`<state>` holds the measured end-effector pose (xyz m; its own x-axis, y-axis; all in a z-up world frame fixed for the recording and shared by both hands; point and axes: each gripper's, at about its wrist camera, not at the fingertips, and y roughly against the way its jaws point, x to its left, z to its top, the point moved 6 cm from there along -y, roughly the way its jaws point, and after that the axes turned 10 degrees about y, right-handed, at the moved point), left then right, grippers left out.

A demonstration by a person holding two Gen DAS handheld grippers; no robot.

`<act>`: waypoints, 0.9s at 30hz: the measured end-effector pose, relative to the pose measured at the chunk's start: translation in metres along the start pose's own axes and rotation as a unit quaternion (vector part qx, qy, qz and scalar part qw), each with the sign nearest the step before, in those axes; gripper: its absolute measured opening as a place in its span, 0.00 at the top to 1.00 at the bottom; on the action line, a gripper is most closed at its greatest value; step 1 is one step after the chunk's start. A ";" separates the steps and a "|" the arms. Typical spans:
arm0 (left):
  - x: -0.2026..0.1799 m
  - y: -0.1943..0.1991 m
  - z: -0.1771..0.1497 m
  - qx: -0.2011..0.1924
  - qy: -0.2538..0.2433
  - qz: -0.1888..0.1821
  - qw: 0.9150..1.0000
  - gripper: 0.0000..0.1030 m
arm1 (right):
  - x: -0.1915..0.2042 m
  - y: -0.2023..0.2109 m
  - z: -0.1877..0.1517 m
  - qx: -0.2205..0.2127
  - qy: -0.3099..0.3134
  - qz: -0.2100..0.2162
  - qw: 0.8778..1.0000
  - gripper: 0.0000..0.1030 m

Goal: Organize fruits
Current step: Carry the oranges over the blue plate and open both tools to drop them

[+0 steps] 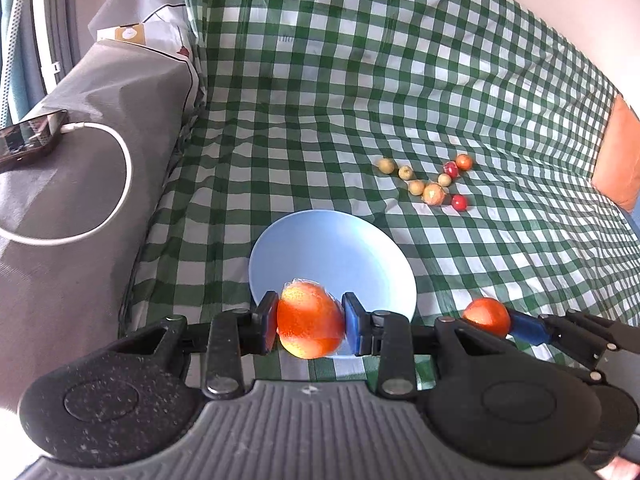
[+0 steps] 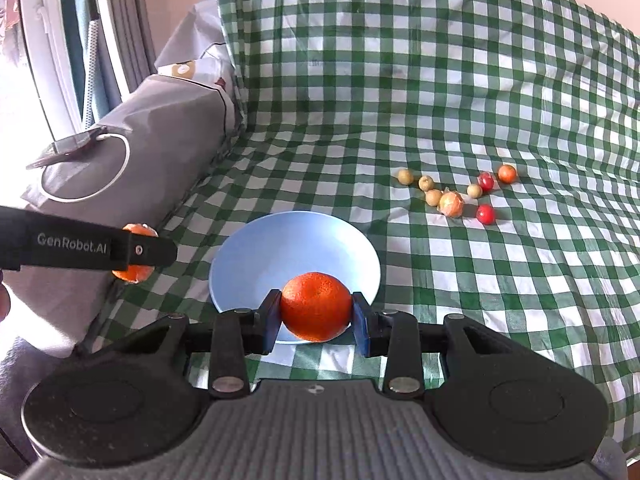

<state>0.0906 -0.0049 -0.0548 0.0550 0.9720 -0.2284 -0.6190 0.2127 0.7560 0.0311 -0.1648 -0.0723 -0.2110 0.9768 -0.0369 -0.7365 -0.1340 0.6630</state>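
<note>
left tool (image 1: 310, 322) pinching wrapped orange (image 1: 308, 320) | right tool (image 2: 316, 312) pinching dimpled mandarin (image 2: 316, 306)

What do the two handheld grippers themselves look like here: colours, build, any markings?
Both are matte black plastic with a ribbed grey body, round speckled side housings and silver pivot pins. The left gripper and right gripper have blue finger pads. White "GenRobot.AI" lettering runs along the left one's side.

Left claw (image 1: 310, 322) clamping wrapped orange (image 1: 310, 320) – over blue plate (image 1: 332, 248), checked cloth (image 1: 360, 80)
</note>
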 end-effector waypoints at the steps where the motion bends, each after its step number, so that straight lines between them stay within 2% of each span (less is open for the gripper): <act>1: -0.001 -0.005 0.002 0.002 -0.001 0.001 1.000 0.63 | -0.001 -0.003 0.001 0.001 0.000 -0.001 1.000 0.63; 27: -0.004 -0.154 0.008 0.075 -0.027 0.039 0.996 0.63 | -0.012 -0.127 -0.001 0.061 0.033 -0.002 0.998 0.63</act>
<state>0.1916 -0.0410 -0.1654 0.0569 0.9892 -0.1350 -0.4989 0.1453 0.8544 0.1269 -0.1601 -0.1564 -0.2523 0.9638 -0.0863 -0.6541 -0.1041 0.7492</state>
